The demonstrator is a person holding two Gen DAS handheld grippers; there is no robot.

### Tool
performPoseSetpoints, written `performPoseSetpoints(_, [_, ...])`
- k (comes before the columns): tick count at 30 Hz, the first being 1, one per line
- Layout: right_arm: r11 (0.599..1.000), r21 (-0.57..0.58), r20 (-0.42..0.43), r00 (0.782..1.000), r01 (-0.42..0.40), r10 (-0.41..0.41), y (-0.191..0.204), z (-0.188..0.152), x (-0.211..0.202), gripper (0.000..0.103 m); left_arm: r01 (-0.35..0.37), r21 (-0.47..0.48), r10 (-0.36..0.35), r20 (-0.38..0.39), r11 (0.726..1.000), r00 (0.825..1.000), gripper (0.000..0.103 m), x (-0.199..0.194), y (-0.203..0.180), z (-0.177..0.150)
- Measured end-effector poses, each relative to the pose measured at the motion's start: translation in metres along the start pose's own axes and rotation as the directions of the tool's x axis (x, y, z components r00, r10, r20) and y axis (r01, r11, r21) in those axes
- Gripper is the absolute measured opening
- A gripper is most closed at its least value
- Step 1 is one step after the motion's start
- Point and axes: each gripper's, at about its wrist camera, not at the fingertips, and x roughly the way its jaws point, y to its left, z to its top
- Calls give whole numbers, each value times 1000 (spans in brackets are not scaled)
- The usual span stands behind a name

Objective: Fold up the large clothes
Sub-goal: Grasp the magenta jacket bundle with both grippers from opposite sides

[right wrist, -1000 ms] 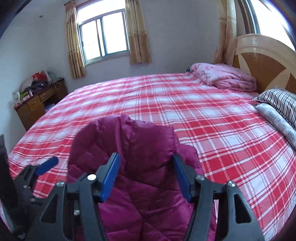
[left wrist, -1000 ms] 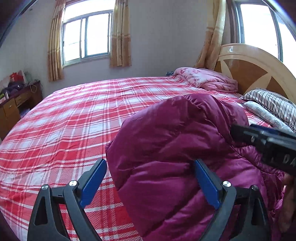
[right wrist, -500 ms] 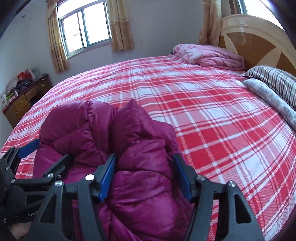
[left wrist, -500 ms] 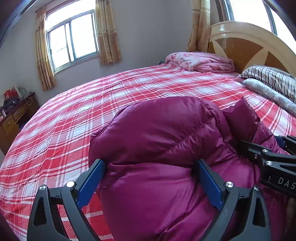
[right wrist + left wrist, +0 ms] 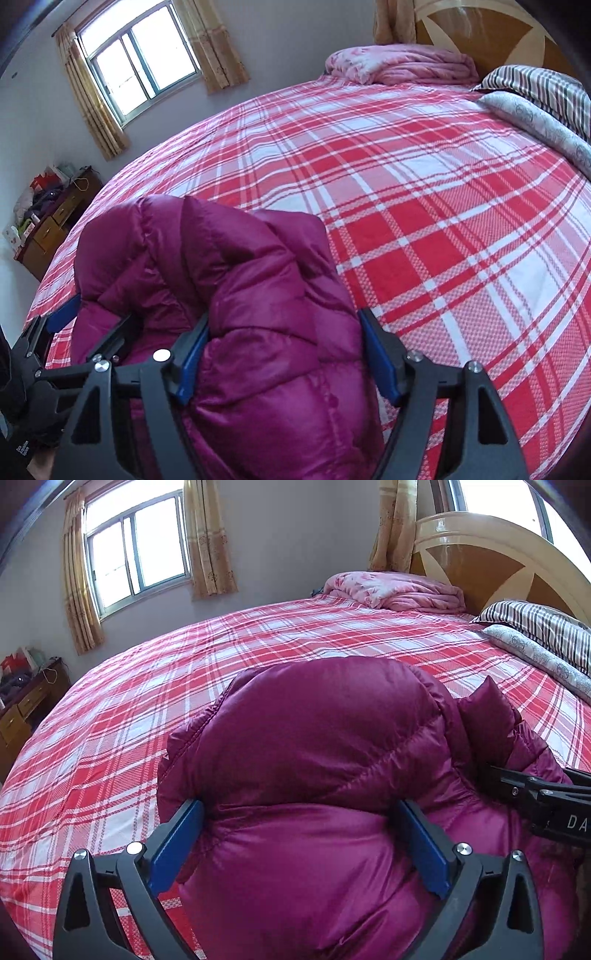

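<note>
- Where it fills the lower centre of both views, the magenta puffer jacket (image 5: 314,760) lies bunched and glossy (quilted seams showing) on the bed (image 5: 155,701).
- Left gripper (image 5: 301,849) and right gripper (image 5: 284,362) each have spread fingers straddling a puffy fold; whether they pinch it, I cannot tell.
- Bare plaid bedsheet (image 5: 443,206) spreads above and right, up to the pillows (image 5: 535,96).

Plaid bedspread (image 5: 258,657), pink quilt (image 5: 399,590), striped pillow (image 5: 535,88), wooden desk (image 5: 55,229).
</note>
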Motion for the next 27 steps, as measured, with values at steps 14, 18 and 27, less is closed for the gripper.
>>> performPoseSetpoints(14, [1000,-3,-52,999,12,-12,-2,-1,10,75,4,9,-4,-11,1000,1000,102,4,-3,-3])
performPoseSetpoints(18, [1000,-10,-56,998,20,-21,-1,0,12,75,0,11,0,-12,1000,1000,102,5,-3,-3])
performPoseSetpoints(27, [1000,6,-74,997,-27,27,-6,2,11,76,41,-2,-41,-37,999,998,102,5,4,-1])
